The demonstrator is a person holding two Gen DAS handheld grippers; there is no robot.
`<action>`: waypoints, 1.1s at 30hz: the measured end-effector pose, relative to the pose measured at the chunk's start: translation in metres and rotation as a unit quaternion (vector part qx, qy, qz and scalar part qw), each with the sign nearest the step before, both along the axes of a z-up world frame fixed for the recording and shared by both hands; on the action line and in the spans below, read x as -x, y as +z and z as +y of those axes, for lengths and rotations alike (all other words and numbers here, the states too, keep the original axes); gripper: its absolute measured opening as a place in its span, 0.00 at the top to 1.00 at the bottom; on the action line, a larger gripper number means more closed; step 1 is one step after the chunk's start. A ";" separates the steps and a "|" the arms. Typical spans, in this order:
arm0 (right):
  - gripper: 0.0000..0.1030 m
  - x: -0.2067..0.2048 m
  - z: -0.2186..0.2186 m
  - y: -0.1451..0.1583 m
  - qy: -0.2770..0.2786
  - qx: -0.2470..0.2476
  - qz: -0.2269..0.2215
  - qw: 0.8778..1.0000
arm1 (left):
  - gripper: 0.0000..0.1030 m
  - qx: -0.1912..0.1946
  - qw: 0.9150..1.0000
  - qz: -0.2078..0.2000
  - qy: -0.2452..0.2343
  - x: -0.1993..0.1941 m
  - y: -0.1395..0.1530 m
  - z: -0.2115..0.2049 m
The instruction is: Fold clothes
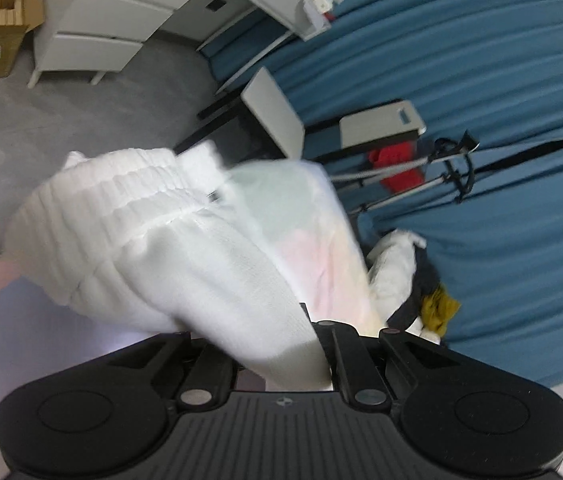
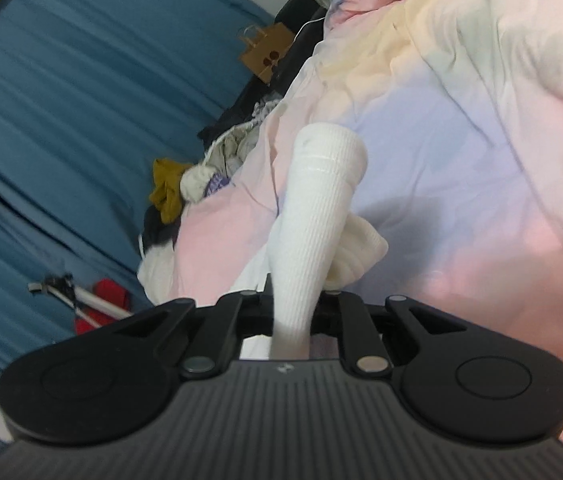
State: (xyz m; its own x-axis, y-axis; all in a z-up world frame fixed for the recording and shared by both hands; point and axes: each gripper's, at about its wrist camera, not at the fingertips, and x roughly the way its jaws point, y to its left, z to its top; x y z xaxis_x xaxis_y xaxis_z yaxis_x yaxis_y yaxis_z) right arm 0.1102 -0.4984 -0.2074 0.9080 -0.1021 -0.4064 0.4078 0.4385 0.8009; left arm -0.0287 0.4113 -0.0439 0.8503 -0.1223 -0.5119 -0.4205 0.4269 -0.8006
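Pastel bedding (image 2: 461, 128) behind blurred white sock (image 2: 317, 216), claw tips hidden.

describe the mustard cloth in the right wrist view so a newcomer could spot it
Start at the pastel bedspread and follow its left edge, beside the blue curtain, to the clothes heap. The mustard cloth is crumpled on the curtain side, next to a white bundle; it alone there is dark yellow.

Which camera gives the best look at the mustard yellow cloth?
The right wrist view: the mustard cloth shows whole in the pile by the blue curtain. The left wrist view shows only a small scrap past the white sock.
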 end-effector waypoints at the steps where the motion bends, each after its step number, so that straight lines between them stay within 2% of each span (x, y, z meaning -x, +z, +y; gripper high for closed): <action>1: 0.87 0.001 -0.001 -0.002 0.002 -0.003 0.005 1.000 | 0.91 -0.001 1.000 0.002 -0.004 0.008 -0.005 0.000; 4: 0.87 0.005 -0.005 -0.010 0.007 -0.011 0.020 1.000 | 0.90 -0.004 1.000 0.004 -0.018 0.026 -0.019 0.000; 8: 0.87 0.011 -0.009 -0.019 0.014 -0.022 0.040 0.999 | 0.87 -0.019 0.999 0.020 -0.019 0.029 -0.037 -0.005; 11: 0.87 0.015 -0.013 -0.026 0.019 -0.031 0.055 0.998 | 0.73 -0.024 0.999 0.030 -0.020 0.034 -0.041 -0.007; 12: 0.87 0.016 -0.014 -0.029 0.020 -0.034 0.060 0.997 | 0.62 -0.029 0.999 0.039 -0.024 0.032 -0.041 -0.009; 14: 0.87 0.017 -0.016 -0.031 0.022 -0.035 0.065 0.997 | 0.47 -0.057 0.995 0.069 -0.032 0.034 -0.036 -0.013; 15: 0.87 0.017 -0.016 -0.031 0.023 -0.035 0.065 0.997 | 0.42 -0.072 0.993 0.084 -0.036 0.035 -0.034 -0.015; 17: 0.87 0.016 -0.016 -0.031 0.024 -0.033 0.066 0.997 | 0.40 -0.111 0.986 0.113 -0.049 0.038 -0.026 -0.022; 19: 0.87 0.015 -0.017 -0.032 0.024 -0.031 0.067 0.997 | 0.37 -0.142 0.980 0.118 -0.070 0.043 -0.014 -0.029; 21: 0.87 0.014 -0.017 -0.032 0.025 -0.029 0.068 0.997 | 0.29 -0.172 0.975 0.118 -0.075 0.051 0.000 -0.037; 27: 0.87 0.013 -0.017 -0.032 0.026 -0.025 0.069 0.997 | 0.25 -0.257 0.956 0.084 -0.118 0.055 0.048 -0.078; 33: 0.87 0.012 -0.016 -0.032 0.024 -0.023 0.069 0.997 | 0.24 -0.321 0.932 0.050 -0.162 0.035 0.076 -0.153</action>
State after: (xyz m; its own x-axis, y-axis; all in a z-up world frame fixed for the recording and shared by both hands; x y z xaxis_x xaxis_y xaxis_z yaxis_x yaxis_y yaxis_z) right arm 0.0985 -0.5141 -0.2392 0.8470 -0.0376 -0.5303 0.4939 0.4246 0.7588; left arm -0.0640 0.2579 0.0318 0.7666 -0.0060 -0.6421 -0.2441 0.9222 -0.3000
